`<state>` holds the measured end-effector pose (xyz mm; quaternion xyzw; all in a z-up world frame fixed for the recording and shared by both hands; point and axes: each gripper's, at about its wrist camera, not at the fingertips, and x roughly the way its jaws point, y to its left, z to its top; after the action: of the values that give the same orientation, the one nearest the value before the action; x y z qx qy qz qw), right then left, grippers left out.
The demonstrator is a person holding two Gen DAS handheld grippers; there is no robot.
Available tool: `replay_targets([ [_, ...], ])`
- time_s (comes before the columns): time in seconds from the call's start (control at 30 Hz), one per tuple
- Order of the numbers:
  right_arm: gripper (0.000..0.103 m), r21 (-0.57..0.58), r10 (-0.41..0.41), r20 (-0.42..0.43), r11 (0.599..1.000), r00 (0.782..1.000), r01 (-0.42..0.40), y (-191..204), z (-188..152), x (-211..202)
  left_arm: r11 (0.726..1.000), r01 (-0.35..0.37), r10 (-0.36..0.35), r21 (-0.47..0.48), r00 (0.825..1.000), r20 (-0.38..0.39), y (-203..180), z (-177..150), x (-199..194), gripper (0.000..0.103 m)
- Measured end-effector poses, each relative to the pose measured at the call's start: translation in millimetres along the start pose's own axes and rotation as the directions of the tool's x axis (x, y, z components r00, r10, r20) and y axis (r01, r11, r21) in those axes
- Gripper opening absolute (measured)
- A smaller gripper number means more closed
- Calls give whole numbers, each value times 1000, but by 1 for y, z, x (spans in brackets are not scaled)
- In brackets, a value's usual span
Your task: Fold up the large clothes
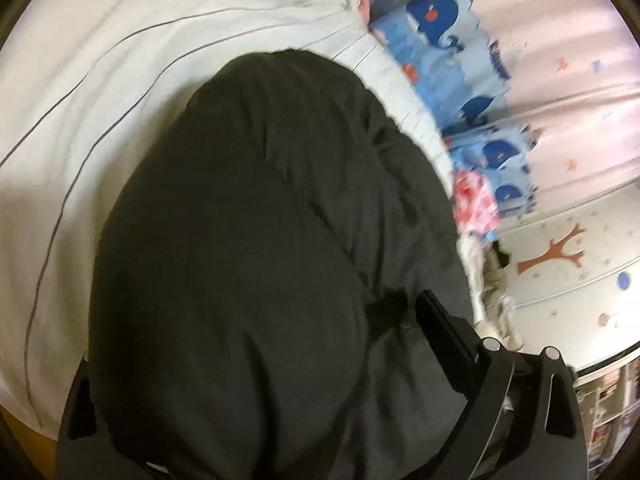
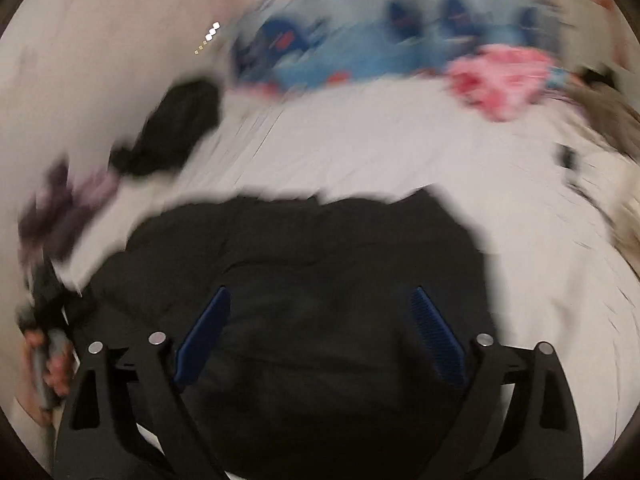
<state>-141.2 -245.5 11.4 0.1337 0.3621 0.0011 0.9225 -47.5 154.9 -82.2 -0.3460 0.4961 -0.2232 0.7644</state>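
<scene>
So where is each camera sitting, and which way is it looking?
Left wrist: it sits on the left gripper and looks down along its fingers at the black garment on the white bed sheet; one finger shows, the garment covers the other.
Right wrist: it sits on the right gripper and looks down, blurred, at the same garment; both blue pads show wide apart, and a hand at the left edge.
Shared: the garment, the sheet and the blue whale-print fabric.

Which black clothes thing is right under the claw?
The big black garment, spread on the white bed beneath the right claw. The smaller black bundle lies farther away.
</scene>
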Motion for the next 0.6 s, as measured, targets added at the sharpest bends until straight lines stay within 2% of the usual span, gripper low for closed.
replay_targets([
  [0.03, 92, -44, 5, -89, 999, 996, -9, 14, 0, 27, 1000, 2, -2, -14, 1000, -1, 3, 0, 1, 89],
  [0.07, 93, -88, -15, -203, 996, 979, -3, 24, -7, 57, 999, 3, -4, -43, 1000, -16, 13, 1, 1, 89],
  [0.1, 94, -152, -68, -274, 988, 959, 26, 34, -17, 84, 998, 5, -8, -66, 999, -33, 19, 2, 4, 89],
  [0.17, 94, -155, -82, -262, 987, 962, 42, 42, -14, 83, 997, 9, -14, -79, 998, -55, 25, 3, 5, 89],
  [0.27, 94, -120, -52, -145, 992, 988, 34, 51, 7, 64, 998, -4, 0, -59, 998, -64, 24, 5, 12, 90],
  [0.4, 94, -196, -81, -104, 979, 991, 59, 84, 60, 90, 1000, -2, 2, -27, 1000, -15, 13, 0, 11, 87],
  [0.43, 94, -208, -107, -115, 975, 988, 82, 88, 71, 105, 1000, 2, -2, -13, 1000, -3, 12, -1, 10, 77],
  [0.47, 94, -222, -150, -133, 968, 980, 118, 87, 74, 124, 1000, 16, -16, -10, 1000, 0, 12, 0, 9, 72],
  [0.5, 96, -259, -220, -178, 951, 959, 170, 84, 71, 152, 999, 37, -37, -13, 999, 4, 13, 0, 8, 64],
  [0.53, 97, -272, -232, -242, 948, 942, 163, 82, 63, 178, 999, 52, -52, -13, 999, 9, 13, 1, 7, 59],
  [0.6, 97, -231, -204, -294, 963, 934, 138, 69, 56, 191, 997, 71, -71, -3, 997, 8, 10, 3, 4, 52],
])
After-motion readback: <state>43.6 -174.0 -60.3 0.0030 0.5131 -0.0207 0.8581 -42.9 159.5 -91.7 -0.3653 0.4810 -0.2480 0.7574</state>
